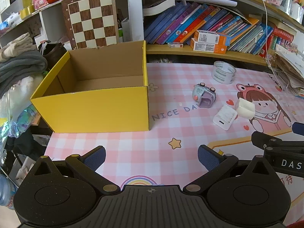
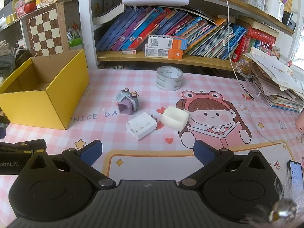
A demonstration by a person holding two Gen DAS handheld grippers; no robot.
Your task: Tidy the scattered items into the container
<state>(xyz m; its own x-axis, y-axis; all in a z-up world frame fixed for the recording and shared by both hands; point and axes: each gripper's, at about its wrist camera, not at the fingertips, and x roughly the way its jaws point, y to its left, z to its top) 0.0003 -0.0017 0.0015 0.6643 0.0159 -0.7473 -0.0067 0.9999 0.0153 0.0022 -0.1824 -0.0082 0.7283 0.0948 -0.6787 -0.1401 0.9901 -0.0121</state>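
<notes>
An empty yellow cardboard box (image 1: 91, 108) (image 2: 28, 104) stands open on the left of the pink checked mat. Scattered to its right lie a roll of clear tape (image 1: 223, 72) (image 2: 169, 78), a small grey-purple toy (image 1: 204, 95) (image 2: 127, 103), a white charger plug (image 1: 225, 117) (image 2: 141, 125) and a cream block (image 1: 245, 108) (image 2: 175, 120). My left gripper (image 1: 151, 157) is open and empty, low over the mat in front of the box. My right gripper (image 2: 147, 153) is open and empty, just in front of the charger and the block.
A shelf of leaning books (image 2: 171, 30) and two orange-white cartons (image 2: 165, 47) runs along the back. A chessboard (image 1: 91, 20) leans behind the box. A paper stack (image 2: 275, 83) lies at the right, folded clothes (image 1: 19, 62) at the left, a phone (image 2: 296, 174) at the near right.
</notes>
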